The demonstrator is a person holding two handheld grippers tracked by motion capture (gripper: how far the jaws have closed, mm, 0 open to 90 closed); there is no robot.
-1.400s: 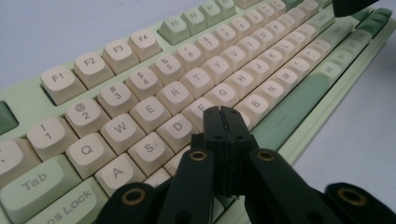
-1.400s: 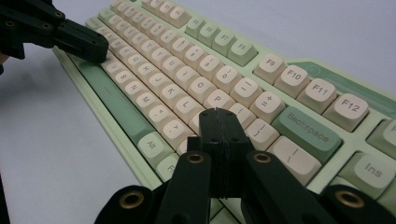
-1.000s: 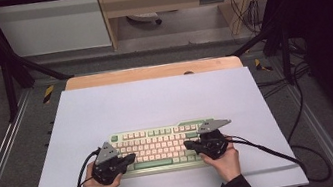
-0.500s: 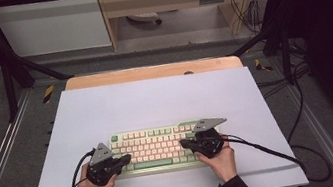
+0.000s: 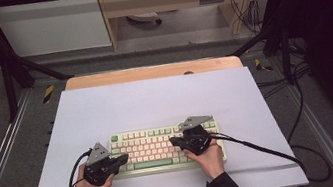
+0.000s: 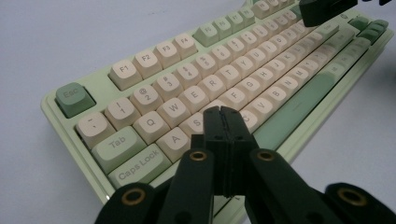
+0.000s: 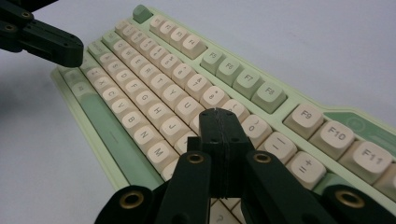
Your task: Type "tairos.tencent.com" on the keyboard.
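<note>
Typing target: keyboard, pale green with cream keys, lying flat near the table's front edge, about midway between the side edges.
Left gripper: jaws pressed together, empty, tip poised over the home row beside the A key.
Right gripper: jaws likewise closed on nothing, tip above the keys around O.
Risk: the closed tips look about as wide as one keycap, so a slightly off-centre press would likely catch two keys.
Further risk: a slanted push could slide the keyboard across the smooth table.
</note>
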